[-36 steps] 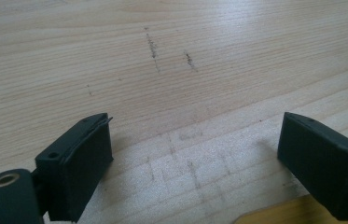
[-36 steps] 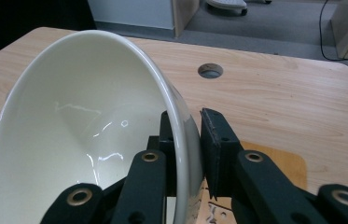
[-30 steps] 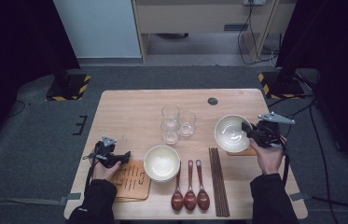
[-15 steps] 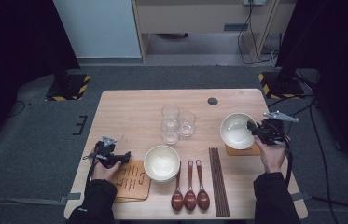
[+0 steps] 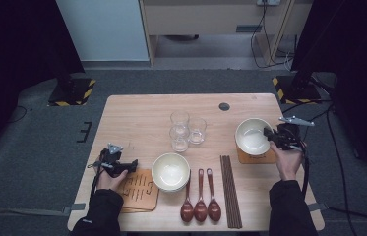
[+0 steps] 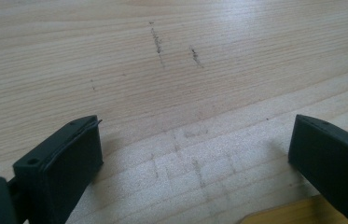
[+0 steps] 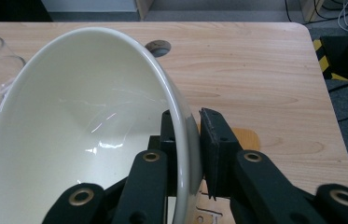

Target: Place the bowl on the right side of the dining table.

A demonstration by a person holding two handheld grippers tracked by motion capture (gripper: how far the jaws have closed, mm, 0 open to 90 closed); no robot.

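The right tongs (image 5: 271,136) grip the rim of the round cream ceramic bowl (image 5: 252,136) (tilted) above the square wooden coaster (image 5: 257,157); the left tongs (image 5: 133,164), open, rest low on the bench (image 5: 137,118).

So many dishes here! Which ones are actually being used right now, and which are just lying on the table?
In use:
- right claw, clamped on the rim of the cream ceramic bowl
- square wooden coaster under that bowl

Lying about:
- second cream bowl
- three clear glasses
- three brown wooden spoons
- dark chopsticks
- left coaster
- left claw, open
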